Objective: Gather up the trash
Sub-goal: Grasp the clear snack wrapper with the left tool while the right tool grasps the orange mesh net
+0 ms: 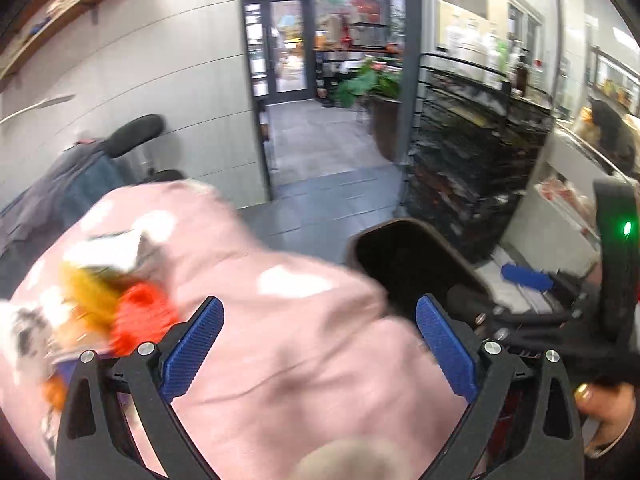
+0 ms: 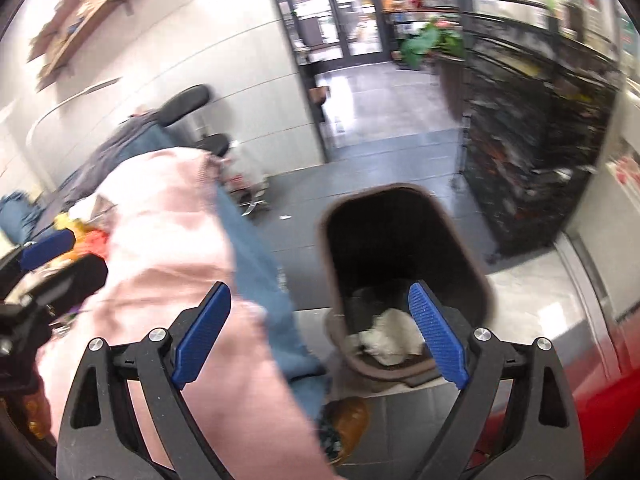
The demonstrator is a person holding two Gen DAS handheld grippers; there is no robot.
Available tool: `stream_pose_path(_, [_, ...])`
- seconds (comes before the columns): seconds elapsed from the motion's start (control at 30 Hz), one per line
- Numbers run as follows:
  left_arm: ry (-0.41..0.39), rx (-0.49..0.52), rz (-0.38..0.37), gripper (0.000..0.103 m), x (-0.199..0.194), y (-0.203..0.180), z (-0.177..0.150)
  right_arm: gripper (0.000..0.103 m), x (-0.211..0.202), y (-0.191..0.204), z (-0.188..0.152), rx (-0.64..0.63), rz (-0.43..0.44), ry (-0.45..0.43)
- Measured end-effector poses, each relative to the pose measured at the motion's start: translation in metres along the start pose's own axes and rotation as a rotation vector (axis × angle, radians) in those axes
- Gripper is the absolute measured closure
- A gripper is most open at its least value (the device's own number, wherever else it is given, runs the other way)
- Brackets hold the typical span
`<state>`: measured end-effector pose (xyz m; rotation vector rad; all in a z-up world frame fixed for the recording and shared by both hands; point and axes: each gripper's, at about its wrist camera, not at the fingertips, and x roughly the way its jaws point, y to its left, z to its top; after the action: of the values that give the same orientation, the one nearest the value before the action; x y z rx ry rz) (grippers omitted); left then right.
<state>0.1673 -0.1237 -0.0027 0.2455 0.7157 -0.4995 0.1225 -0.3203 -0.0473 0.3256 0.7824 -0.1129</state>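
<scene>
Progress: some trash is already in the bin (image 2: 404, 264); more seems left, judging by the colourful wrappers (image 1: 120, 304) on the pink cloth (image 1: 280, 340).
Bin: dark, open-topped, on the floor; white crumpled paper (image 2: 390, 336) lies inside.
Left gripper (image 1: 320, 336): jaws apart, empty, over the cloth.
Right gripper (image 2: 320, 332): jaws apart, empty, near the bin.

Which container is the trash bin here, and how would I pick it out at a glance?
Start at the black marbled counter on the right, then drop to the grey tiled floor beside it. The trash bin stands there: a dark brown tub with rounded corners, its mouth open and white crumpled paper inside.
</scene>
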Motion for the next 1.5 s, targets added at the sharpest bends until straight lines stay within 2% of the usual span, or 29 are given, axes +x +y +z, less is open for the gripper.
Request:
stream_pose_path(0.4, [0.063,-0.266,0.227,0.008,-0.04,0.111,-0.072,0.013,0.004,0.104,0.0,-0.221,0.152,0.025])
stream_pose_path(0.47, [0.078,-0.278,0.246,0.009,-0.042,0.122,-0.079,0.013,0.004,0.117,-0.001,-0.248,0.179,0.037])
stream_pose_path(0.67, [0.126,-0.293,0.293,0.022,-0.045,0.147,-0.103,0.013,0.006,0.149,-0.009,-0.321,0.214,0.062])
stream_pose_path(0.77, [0.143,-0.31,0.292,0.026,-0.041,0.156,-0.107,0.013,0.005,0.159,-0.011,-0.34,0.227,0.065])
stream_pose_path(0.87, [0.173,-0.29,0.301,0.036,-0.031,0.155,-0.107,0.013,0.006,0.169,-0.011,-0.351,0.234,0.069])
stream_pose_path(0.93, [0.2,-0.293,0.3,0.054,-0.023,0.156,-0.109,0.013,0.007,0.173,-0.01,-0.355,0.242,0.074])
stream_pose_path(1.1, [0.201,-0.348,0.277,0.083,-0.027,0.166,-0.115,0.013,0.009,0.187,-0.006,-0.377,0.273,0.086])
stream_pose_path(1.23, [0.192,-0.335,0.297,0.093,-0.036,0.165,-0.119,0.013,0.019,0.208,-0.006,-0.431,0.3,0.12])
stream_pose_path(1.5, [0.136,-0.332,0.317,0.094,-0.066,0.161,-0.123,0.013,0.053,0.257,-0.001,-0.545,0.307,0.206])
